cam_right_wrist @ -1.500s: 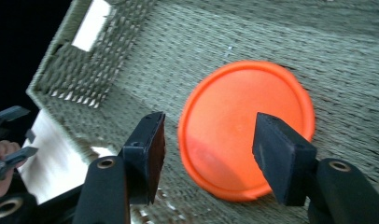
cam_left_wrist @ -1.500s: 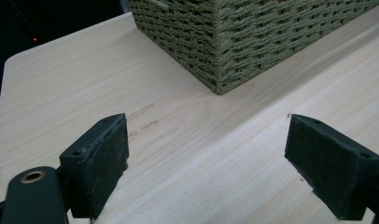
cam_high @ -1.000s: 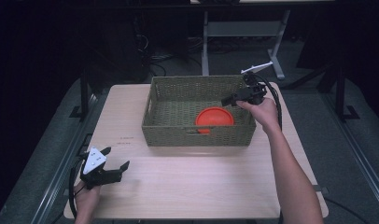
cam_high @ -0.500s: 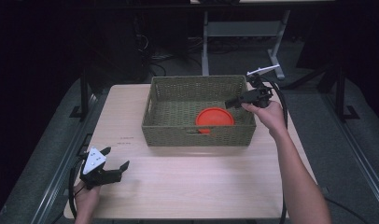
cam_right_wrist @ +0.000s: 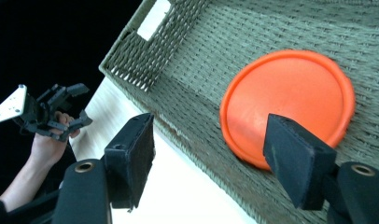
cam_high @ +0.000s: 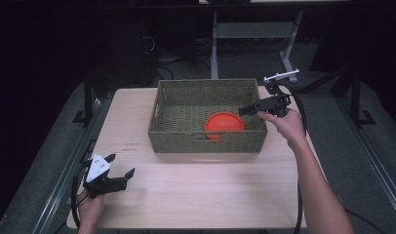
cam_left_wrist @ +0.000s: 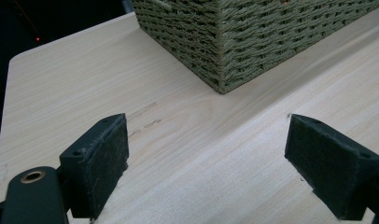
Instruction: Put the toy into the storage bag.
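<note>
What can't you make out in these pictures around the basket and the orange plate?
- High view: the orange plate's near edge, hidden behind the basket's front wall.
- Right gripper view: part of the plate's rim, covered by the right tool's pad.
- High view: small dark marks on the table, too small to read.

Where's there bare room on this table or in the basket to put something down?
Bare tabletop runs along the basket's near wall, between the left tool and the right forearm. Inside, the left half is free; the orange disc crowds the near right corner.
</note>
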Demonstrator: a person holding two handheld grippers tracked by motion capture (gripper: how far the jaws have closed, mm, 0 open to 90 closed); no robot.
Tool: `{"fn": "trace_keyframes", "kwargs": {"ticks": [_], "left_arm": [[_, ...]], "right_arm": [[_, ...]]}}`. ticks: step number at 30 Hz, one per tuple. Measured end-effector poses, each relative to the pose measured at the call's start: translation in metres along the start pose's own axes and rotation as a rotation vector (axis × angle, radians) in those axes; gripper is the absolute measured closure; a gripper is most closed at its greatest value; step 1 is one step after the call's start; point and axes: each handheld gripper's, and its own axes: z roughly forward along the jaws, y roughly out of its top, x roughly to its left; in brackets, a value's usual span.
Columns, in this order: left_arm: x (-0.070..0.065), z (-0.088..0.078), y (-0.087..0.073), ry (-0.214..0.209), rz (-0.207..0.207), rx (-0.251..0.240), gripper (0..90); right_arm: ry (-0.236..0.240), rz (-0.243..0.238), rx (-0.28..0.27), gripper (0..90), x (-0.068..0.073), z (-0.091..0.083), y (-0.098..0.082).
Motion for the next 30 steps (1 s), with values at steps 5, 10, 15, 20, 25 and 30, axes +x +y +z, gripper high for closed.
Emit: {"fn": "trace_keyframes", "kwargs": {"ticks": [5, 10, 15, 20, 25, 30], "left_arm": [[0.0, 0.0, 0.0, 0.0, 0.0, 0.001, 13.0], [0.0, 0.0, 0.0, -0.002, 0.001, 0.004, 13.0], [0.0, 0.0, 0.0, -0.001, 0.0, 0.002, 13.0], [-0.001, 0.001, 0.0, -0.004, -0.001, 0.001, 13.0], [-0.001, 0.0, 0.0, -0.003, -0.001, -0.001, 13.0], [0.0, 0.0, 0.0, -0.002, -0.002, 0.003, 13.0]], "right_arm": [[0.013, -0.002, -0.008, 32.6, -0.002, -0.004, -0.004], [0.045, -0.002, -0.023, 32.2, -0.003, -0.008, -0.012], [0.054, -0.008, -0.022, 32.0, -0.004, -0.013, -0.021], [0.074, -0.015, -0.032, 31.9, -0.003, -0.019, -0.028], [0.083, -0.032, -0.048, 31.6, 0.0, -0.026, -0.034], [0.099, -0.049, -0.049, 31.0, 0.003, -0.032, -0.044]]}}
